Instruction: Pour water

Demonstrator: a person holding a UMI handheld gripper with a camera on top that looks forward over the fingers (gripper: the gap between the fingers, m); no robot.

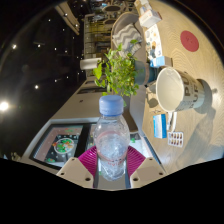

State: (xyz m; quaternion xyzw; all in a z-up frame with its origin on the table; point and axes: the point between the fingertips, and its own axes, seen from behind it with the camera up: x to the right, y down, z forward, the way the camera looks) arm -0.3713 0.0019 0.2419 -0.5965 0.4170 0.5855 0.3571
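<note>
Gripper view: tool (112, 160) pinching clear water bottle (112, 135) upright — white mug (171, 88) beyond, plant (119, 70) behind.

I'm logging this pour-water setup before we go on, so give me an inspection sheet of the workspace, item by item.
Surface: light tabletop, partly covered.
Job's things: clear plastic water bottle with a pale blue cap, upright between the claw's fingers; white ceramic mug beyond it, lying on its side.
Clutter: leafy green potted plant behind the bottle; dark printed tray beside the bottle.
Claw: pink pads against both sides of the bottle, shut on it.
Cables: nothing seen.
Surroundings: dark ceiling with lamps.
</note>
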